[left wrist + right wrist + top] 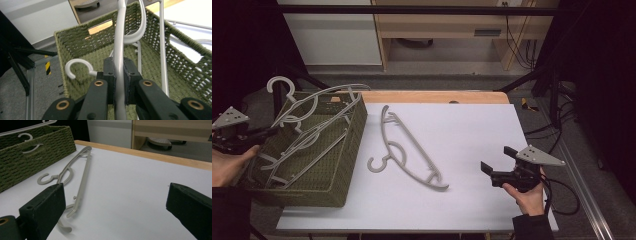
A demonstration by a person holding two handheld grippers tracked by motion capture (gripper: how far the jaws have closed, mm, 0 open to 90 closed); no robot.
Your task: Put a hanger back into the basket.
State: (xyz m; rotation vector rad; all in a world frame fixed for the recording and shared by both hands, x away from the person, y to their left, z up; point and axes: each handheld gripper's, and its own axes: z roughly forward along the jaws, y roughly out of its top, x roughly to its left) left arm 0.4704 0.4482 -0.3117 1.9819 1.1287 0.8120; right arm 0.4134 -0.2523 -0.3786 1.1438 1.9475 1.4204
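So I'm mid-way through tidying hangers into the woven olive-green basket (343,165) on the left side of the white table (472,200). The left gripper (119,75) is clamped tight on a pale grey plastic hanger (120,45). In the left gripper view its bar runs straight up between the two pads, with its hook curling off just to the left of the jaws, over the basket's near wall. From the high view that hanger sits tilted over the basket, partly above the rim, with at least one more hanger lying inside under it.

The right gripper (498,168) is parked near the table's right edge, jaws wide apart with nothing between them. The second loose grey plastic hanger (408,150) lies flat on the table, between the basket and that gripper, hook pointing back toward the basket.

My read is that this is the drop-off step for the held one. Next I'd lower it until it settles among the others, then let go. Watch the hook, it could snag the weave or tangle with the ones below. After that, the table hanger is up.
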